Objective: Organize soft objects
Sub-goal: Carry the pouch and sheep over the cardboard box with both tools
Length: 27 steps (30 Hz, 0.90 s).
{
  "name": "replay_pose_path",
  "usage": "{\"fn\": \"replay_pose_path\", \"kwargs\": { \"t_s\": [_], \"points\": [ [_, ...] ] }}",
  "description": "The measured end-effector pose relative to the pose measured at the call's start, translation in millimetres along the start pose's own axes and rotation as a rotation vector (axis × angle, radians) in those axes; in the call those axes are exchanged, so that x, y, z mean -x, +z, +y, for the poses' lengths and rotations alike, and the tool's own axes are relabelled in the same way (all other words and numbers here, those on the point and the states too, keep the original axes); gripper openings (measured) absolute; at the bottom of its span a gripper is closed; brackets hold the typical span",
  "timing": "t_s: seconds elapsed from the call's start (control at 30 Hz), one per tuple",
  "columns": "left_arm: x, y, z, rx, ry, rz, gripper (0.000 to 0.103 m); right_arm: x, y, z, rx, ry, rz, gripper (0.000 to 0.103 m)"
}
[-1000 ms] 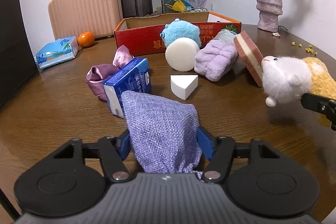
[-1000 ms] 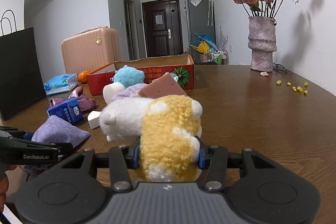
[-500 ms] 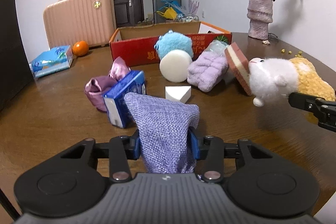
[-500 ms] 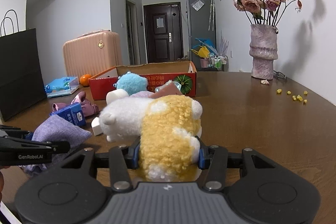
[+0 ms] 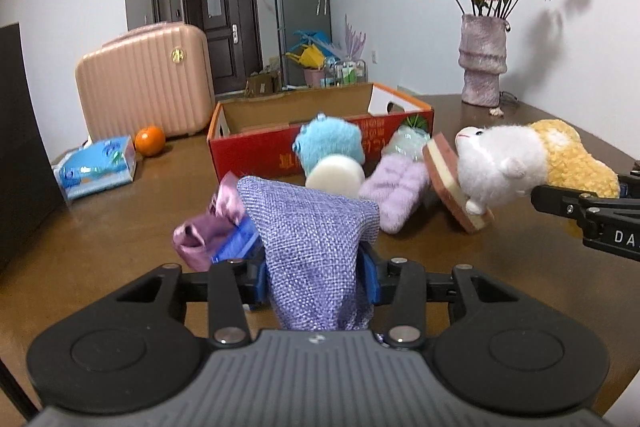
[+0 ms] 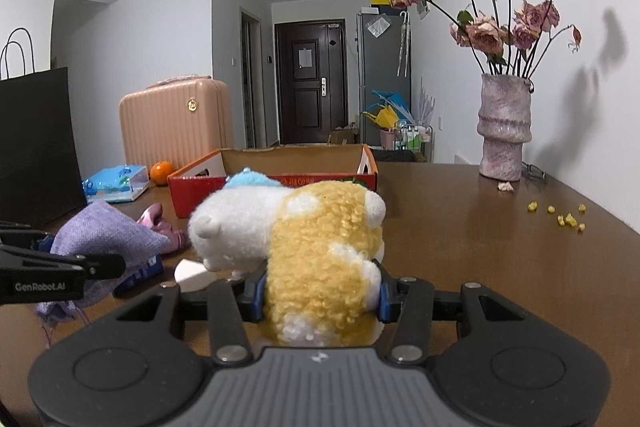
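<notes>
My left gripper (image 5: 314, 277) is shut on a purple woven pouch (image 5: 312, 247) and holds it above the table; the pouch also shows in the right wrist view (image 6: 100, 235). My right gripper (image 6: 320, 297) is shut on a white and yellow plush animal (image 6: 312, 247), lifted, also seen at the right of the left wrist view (image 5: 516, 163). An open red cardboard box (image 5: 260, 151) stands further back. In front of it lie a blue plush (image 5: 330, 143), a white round sponge (image 5: 336, 179), a lilac fuzzy cloth (image 5: 398, 193), a brown-and-cream sponge (image 5: 448, 187) and a pink satin pouch (image 5: 204, 227).
A blue carton (image 5: 236, 245) lies behind the held pouch. A tissue pack (image 5: 96, 167), an orange (image 5: 150, 141) and a pink suitcase (image 5: 144, 83) stand at the back left. A vase of dried roses (image 6: 506, 131) and yellow crumbs (image 6: 560, 217) are on the right. A black bag (image 6: 36, 143) is at the left.
Both grippers have risen with their loads and moved toward the box. The purple pouch now hides the white wedge sponge and most of the blue carton.
</notes>
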<state>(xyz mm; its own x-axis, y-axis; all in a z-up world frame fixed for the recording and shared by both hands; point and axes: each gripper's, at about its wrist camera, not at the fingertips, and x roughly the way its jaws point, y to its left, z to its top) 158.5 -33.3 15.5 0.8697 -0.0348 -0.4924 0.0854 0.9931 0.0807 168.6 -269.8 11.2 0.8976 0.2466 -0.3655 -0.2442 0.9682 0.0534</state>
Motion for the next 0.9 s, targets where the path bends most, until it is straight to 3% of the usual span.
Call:
{"fn": "replay_pose_path", "kwargs": {
  "t_s": [0.9],
  "points": [
    [-16, 80, 21, -0.047, 0.001, -0.148, 0.044, -47, 68, 4, 0.07, -0.001, -0.084, 0.047]
  ]
}}
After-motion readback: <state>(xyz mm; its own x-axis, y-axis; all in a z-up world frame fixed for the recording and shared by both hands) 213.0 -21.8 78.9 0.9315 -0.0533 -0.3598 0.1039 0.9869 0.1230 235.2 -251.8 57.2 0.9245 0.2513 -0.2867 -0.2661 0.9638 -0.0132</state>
